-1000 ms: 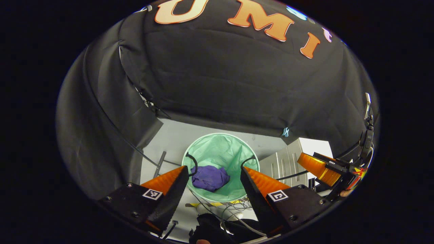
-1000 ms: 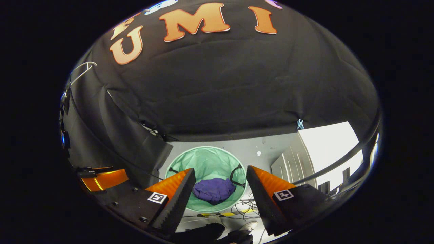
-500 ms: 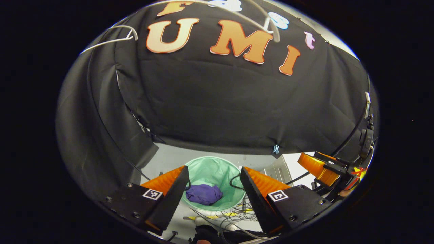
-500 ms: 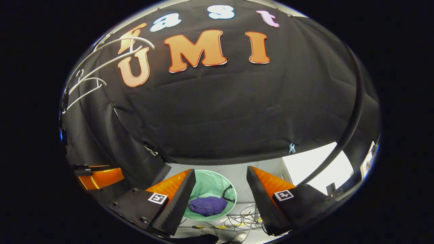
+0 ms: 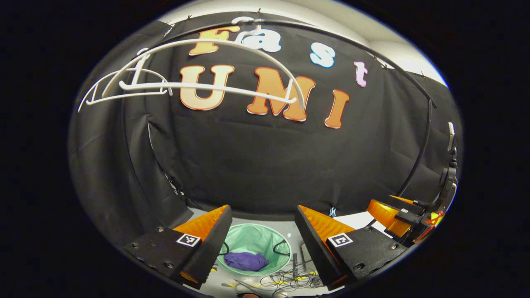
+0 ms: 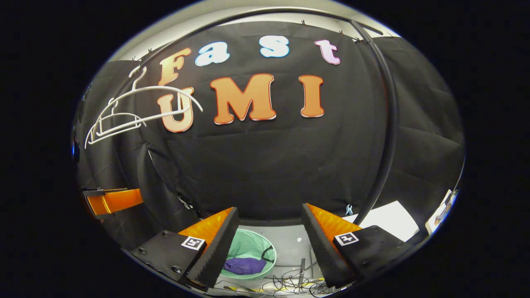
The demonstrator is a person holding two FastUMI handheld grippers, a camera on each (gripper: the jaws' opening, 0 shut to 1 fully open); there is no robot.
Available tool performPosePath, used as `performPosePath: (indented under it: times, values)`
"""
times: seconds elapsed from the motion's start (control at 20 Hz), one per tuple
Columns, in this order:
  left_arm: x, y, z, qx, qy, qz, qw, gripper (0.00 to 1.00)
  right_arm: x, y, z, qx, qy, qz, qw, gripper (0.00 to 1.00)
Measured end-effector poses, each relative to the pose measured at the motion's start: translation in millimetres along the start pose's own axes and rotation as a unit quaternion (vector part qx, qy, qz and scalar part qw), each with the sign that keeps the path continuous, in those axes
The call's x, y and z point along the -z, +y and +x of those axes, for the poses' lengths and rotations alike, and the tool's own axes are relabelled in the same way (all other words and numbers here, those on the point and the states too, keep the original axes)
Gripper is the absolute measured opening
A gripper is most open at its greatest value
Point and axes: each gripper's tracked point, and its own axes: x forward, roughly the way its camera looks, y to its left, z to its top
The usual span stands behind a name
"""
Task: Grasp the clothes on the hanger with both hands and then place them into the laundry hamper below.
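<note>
A purple garment (image 5: 246, 261) (image 6: 245, 265) lies crumpled inside the mint-green laundry hamper (image 5: 252, 240) (image 6: 251, 244) on the floor far below. Bare white hangers (image 5: 198, 86) (image 6: 136, 118) hang from a black rail at the upper left. My left gripper (image 5: 263, 215) is open, high above the hamper, with nothing between its fingers. My right gripper (image 6: 270, 215) is also open and empty. The right gripper (image 5: 395, 213) also appears at the right of the left gripper view, and the left gripper (image 6: 112, 200) at the left of the right gripper view.
A curved black rack pole (image 6: 385, 136) runs down the right side. Loose cables (image 5: 290, 279) lie on the floor beside the hamper. A white cabinet top (image 6: 389, 217) stands to the right of it.
Both grippers have risen and tilted upward, away from the hamper. The hamper and garment now look smaller and lower, and the bare hangers have come into view.
</note>
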Motion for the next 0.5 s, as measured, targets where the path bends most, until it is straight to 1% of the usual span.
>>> performPosePath:
  times: [0.05, 0.1, 0.15, 0.2, 0.25, 0.4, 0.45, 0.5]
  values:
    - [-4, -1, -1, -0.006, -0.008, 0.003, 1.000, 0.96, -8, -4, -7, 0.000, -0.012, -0.005, 1.000, 0.98]
    - [-12, -3, -6, -0.011, -0.022, 0.006, 1.000, 0.99, -17, -7, -15, 0.000, -0.025, -0.013, 1.000, 0.98]
    - [-21, -6, -12, -0.015, -0.037, 0.008, 0.999, 0.97, -24, -10, -21, 0.000, -0.034, -0.021, 0.999, 0.98]
    - [-28, -6, -24, -0.019, -0.054, 0.010, 0.998, 0.97, -29, -12, -28, -0.004, -0.043, -0.027, 0.999, 1.00]
    - [-34, -6, -35, -0.023, -0.071, 0.013, 0.997, 0.96, -35, -14, -34, -0.006, -0.050, -0.032, 0.998, 1.00]
    - [-52, -10, -58, -0.038, -0.117, 0.019, 0.992, 0.94, -44, -21, -50, -0.015, -0.064, -0.035, 0.997, 1.00]
    - [-57, -11, -65, -0.044, -0.128, 0.021, 0.991, 0.96, -48, -23, -55, -0.017, -0.069, -0.033, 0.997, 1.00]
    - [-61, -11, -74, -0.050, -0.139, 0.022, 0.989, 0.93, -50, -27, -59, -0.020, -0.074, -0.030, 0.997, 1.00]
